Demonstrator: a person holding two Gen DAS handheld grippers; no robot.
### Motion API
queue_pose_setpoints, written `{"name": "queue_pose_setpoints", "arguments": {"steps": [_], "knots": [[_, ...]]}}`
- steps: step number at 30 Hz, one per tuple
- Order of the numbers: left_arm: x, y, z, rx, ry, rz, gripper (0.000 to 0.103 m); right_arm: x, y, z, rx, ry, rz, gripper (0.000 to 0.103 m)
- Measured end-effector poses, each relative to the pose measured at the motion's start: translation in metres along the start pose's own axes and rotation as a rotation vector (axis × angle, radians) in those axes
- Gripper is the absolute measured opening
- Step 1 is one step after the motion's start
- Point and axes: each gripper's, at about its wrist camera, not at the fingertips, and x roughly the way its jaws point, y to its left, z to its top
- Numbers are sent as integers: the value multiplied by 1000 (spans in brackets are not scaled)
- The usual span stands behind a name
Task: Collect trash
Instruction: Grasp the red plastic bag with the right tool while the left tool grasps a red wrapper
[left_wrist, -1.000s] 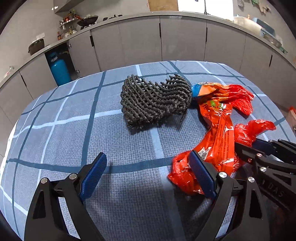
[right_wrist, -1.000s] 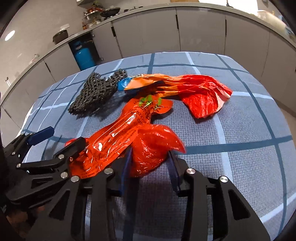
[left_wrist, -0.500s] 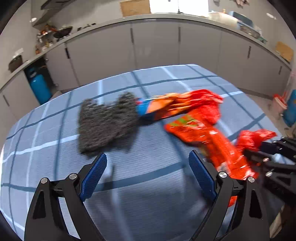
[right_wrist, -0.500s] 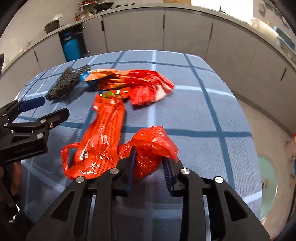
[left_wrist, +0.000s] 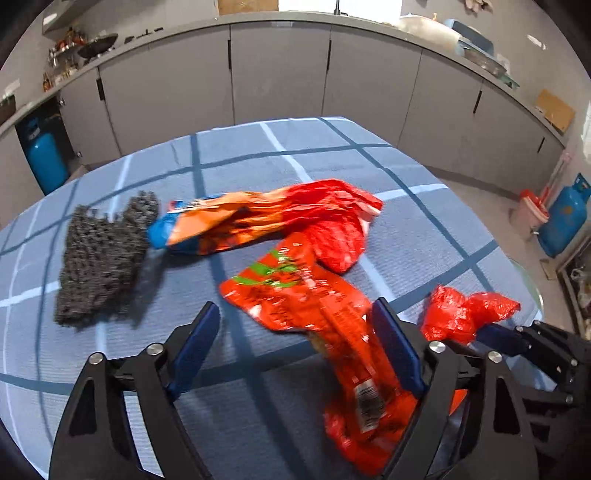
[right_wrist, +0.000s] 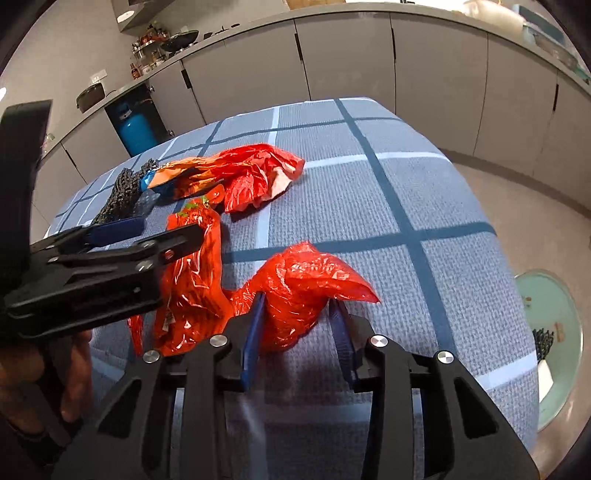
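Observation:
On the blue checked tablecloth lie a dark mesh pad (left_wrist: 99, 258), an orange-and-blue snack bag (left_wrist: 229, 221) with crumpled red plastic (left_wrist: 332, 221) at its end, and a long red wrapper (left_wrist: 314, 306). My left gripper (left_wrist: 295, 306) straddles that wrapper's near part. Its jaws are closing, the wrapper lies against the right pad, and the left pad is well clear. My right gripper (right_wrist: 297, 301) is shut on a crumpled red plastic bag (right_wrist: 299, 280) near the table's right edge. From the right wrist view the left gripper (right_wrist: 162, 229) hangs over the long wrapper (right_wrist: 195, 266).
Grey cabinets ring the table (left_wrist: 110, 369). One blue gas cylinder (left_wrist: 44, 158) stands at the back left and another (left_wrist: 565, 218) on the floor at the right. A round greenish dish-like thing (right_wrist: 546, 332) sits on the floor beyond the table's right edge. A hand (right_wrist: 74, 369) holds the left gripper.
The left gripper has swung right, from in front of the mesh pad to over the long red wrapper. The right gripper has carried the red bag toward the table's right edge.

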Motion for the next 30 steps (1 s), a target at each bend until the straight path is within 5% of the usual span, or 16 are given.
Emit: {"name": "queue_pose_setpoints", "arguments": {"steps": [6, 13, 16, 19, 30], "knots": [[10, -17, 1, 36, 12, 23, 64, -7, -13, -3, 49, -25, -7, 55], [6, -16, -1, 66, 26, 1, 27, -10, -7, -4, 64, -35, 25, 74], [3, -12, -3, 68, 28, 8, 29, -8, -2, -3, 51, -34, 20, 74], [2, -8, -4, 72, 23, 52, 57, -4, -1, -2, 50, -27, 22, 74], [9, 5, 1, 43, 55, 24, 63, 9, 10, 4, 25, -19, 84, 29]]}}
